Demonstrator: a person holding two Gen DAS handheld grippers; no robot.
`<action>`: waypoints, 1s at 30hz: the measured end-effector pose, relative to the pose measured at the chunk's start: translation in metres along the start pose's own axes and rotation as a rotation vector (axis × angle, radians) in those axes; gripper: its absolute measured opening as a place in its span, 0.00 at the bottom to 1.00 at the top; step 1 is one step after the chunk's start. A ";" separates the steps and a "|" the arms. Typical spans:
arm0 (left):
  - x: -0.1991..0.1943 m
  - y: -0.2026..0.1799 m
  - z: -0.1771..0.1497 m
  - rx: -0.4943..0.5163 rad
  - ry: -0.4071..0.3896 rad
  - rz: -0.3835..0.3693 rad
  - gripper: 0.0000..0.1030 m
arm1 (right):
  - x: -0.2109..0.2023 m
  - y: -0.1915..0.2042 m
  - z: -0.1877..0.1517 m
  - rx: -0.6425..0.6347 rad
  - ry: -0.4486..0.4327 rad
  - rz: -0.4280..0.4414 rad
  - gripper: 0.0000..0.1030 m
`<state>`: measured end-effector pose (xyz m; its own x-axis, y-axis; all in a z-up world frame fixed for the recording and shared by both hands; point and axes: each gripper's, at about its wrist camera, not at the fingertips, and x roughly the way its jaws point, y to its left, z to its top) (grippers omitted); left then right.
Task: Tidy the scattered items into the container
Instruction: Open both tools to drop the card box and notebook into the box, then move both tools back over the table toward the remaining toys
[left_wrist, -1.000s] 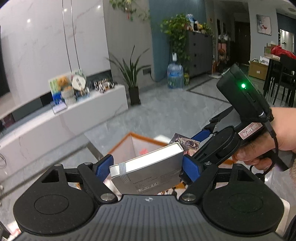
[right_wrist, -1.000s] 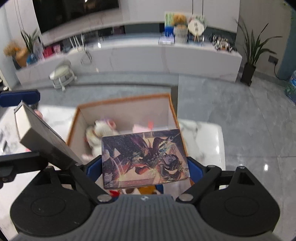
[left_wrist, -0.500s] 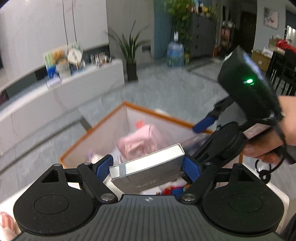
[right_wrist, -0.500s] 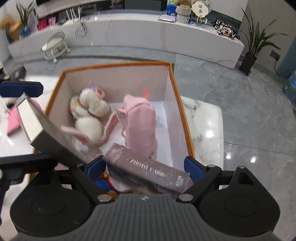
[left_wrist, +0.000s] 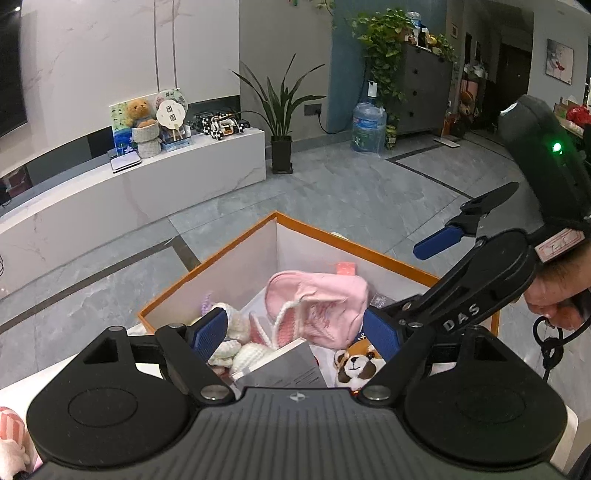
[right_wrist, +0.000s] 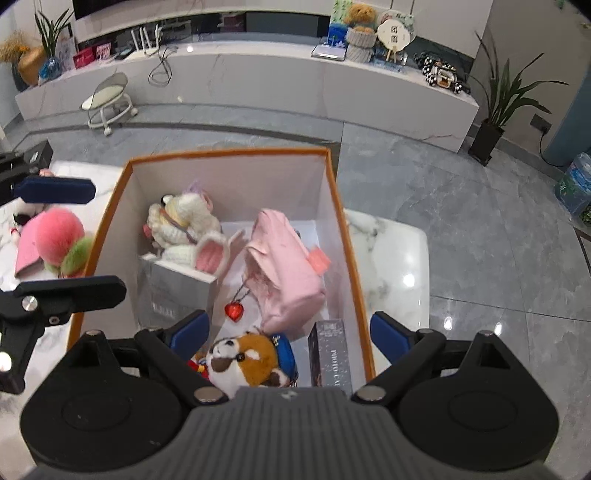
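With both grippers held over the orange-rimmed box (right_wrist: 347, 229), neither holds anything. Left gripper (left_wrist: 295, 332): jaws wide apart, blue pads either side of open air above the box contents. Right gripper (right_wrist: 290, 328): jaws also wide, nothing between them.

Box contents, right wrist view:
- grey box (right_wrist: 177, 291) on the left side, leaning with its far edge against the white knitted rabbit (right_wrist: 184, 225); not touching either gripper.
- dark photo card box (right_wrist: 328, 354) standing on edge against the right wall, near end.
- pink pouch (right_wrist: 284, 273) in the middle-right, lying tilted.
- red heart charm (right_wrist: 235, 311) just left of the pouch.
- red panda plush (right_wrist: 247, 362) at the near end, partly hidden by the right gripper body.

The left wrist view shows the same grey box (left_wrist: 288, 367) directly under the left gripper, with the panda (left_wrist: 354, 363) to its right and the pouch (left_wrist: 317, 306) beyond.

Outside the box, on the white marble tabletop (right_wrist: 388, 258), a pink-and-green fluffy toy (right_wrist: 59, 243) lies to the left, just beside the box wall. It rests on a flat pink item whose far edge is hidden.

The right gripper's handle is held in a hand (left_wrist: 557, 299) at the right edge of the left wrist view.
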<state>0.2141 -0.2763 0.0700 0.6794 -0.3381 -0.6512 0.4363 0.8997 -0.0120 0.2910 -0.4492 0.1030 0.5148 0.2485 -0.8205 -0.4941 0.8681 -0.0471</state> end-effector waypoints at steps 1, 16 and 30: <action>-0.001 0.001 -0.001 -0.002 0.002 0.000 0.93 | -0.002 0.000 0.000 0.001 -0.006 0.000 0.92; -0.033 -0.001 0.002 0.003 -0.039 0.002 0.93 | -0.020 0.018 0.011 -0.035 -0.066 -0.007 0.92; -0.095 0.021 0.009 -0.004 -0.161 0.099 0.93 | -0.068 0.047 0.034 -0.042 -0.244 -0.024 0.92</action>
<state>0.1643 -0.2277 0.1388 0.8048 -0.2871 -0.5195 0.3604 0.9318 0.0434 0.2565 -0.4101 0.1763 0.6783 0.3290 -0.6570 -0.5059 0.8576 -0.0928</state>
